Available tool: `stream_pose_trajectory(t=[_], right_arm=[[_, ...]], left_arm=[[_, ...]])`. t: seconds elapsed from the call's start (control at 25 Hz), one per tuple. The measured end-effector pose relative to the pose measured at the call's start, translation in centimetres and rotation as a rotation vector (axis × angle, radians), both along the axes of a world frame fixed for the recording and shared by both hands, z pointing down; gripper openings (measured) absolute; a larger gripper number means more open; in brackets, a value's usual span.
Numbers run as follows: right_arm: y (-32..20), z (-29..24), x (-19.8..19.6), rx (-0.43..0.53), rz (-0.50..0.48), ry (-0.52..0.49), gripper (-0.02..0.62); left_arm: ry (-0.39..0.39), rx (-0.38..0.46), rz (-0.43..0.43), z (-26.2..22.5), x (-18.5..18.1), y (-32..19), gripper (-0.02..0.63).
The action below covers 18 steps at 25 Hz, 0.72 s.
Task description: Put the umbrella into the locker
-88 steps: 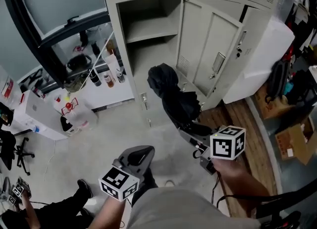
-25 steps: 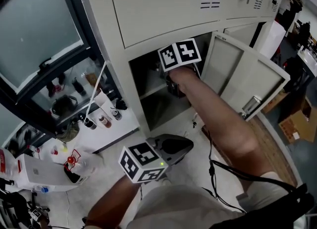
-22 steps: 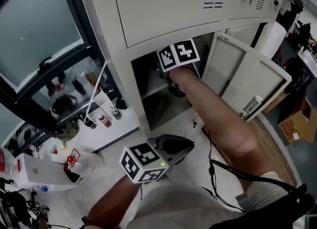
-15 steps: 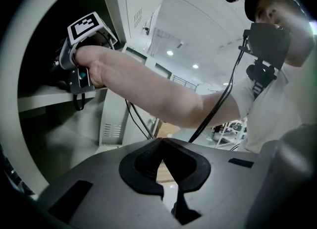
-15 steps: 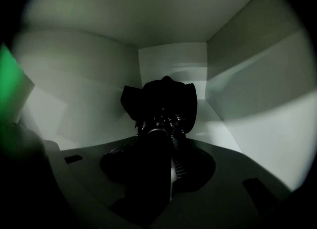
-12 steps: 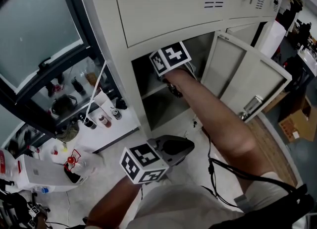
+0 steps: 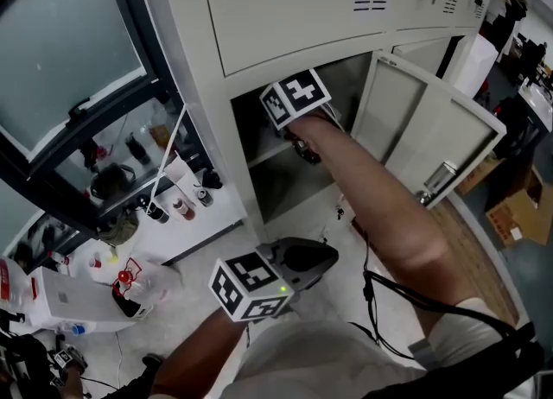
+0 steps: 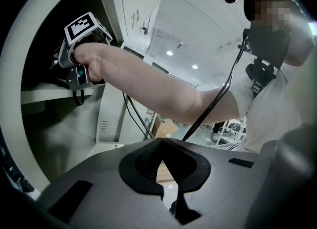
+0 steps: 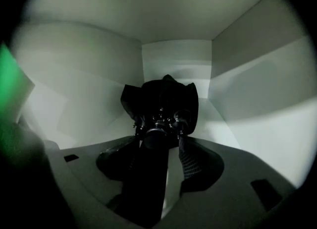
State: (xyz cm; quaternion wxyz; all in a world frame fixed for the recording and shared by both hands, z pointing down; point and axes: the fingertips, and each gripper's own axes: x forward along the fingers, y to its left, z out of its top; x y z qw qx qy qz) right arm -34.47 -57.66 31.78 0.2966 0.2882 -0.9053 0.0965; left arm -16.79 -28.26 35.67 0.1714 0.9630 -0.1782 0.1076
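Reaching into the open upper compartment of the locker point(image 7: 285, 9), the right gripper point(image 7: 302, 136) has its marker cube point(image 7: 296, 99) just outside the opening.

- Right gripper, own view: fingers point(image 9: 192, 159) slightly spread. The black umbrella point(image 9: 161, 101) lies lengthwise between them, its dark handle running back toward the camera. A thin strip of light shows between the handle and the right-hand finger, so that one is not pressing. Contact on the other side cannot be made out.
- Umbrella: folded canopy bunched just beyond the fingertips, resting on the compartment floor near the back wall, with pale side walls to either side of the fingers.
- Left gripper point(image 7: 298, 259): held low, well apart from the locker and below the right forearm. In its own view the fingers point(image 8: 141, 168) are pressed together at the tips with nothing between them.
- Beyond the left fingertips: the right arm point(image 8: 148, 82) stretching to the shelf point(image 8: 54, 91).
- Locker door point(image 7: 415, 121): swung open, to the right of the right gripper.
- Bottles point(image 7: 177, 209): on a white counter point(image 7: 203, 226), to the left of both grippers.
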Motion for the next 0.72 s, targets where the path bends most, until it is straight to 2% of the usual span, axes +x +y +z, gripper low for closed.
stream_pose_trajectory(t=[0.2,0.32,0.72], right_arm=[[0.2,-0.2,-0.1,0.02,-0.019,-0.001,0.231],[0.6,-0.5,-0.3,-0.004,-0.045,-0.042,0.288],[1.1,-1.1,1.1,0.009,-0.034,-0.105,0.288]], left_arm=[[0.007,-0.003,-0.001,0.1,-0.2,0.4,0.009],[0.01,-0.004,0.001,0.2,-0.3,0.6,0.009],[0.015,-0.011,0.025,0.6,0.3,1.1,0.009]])
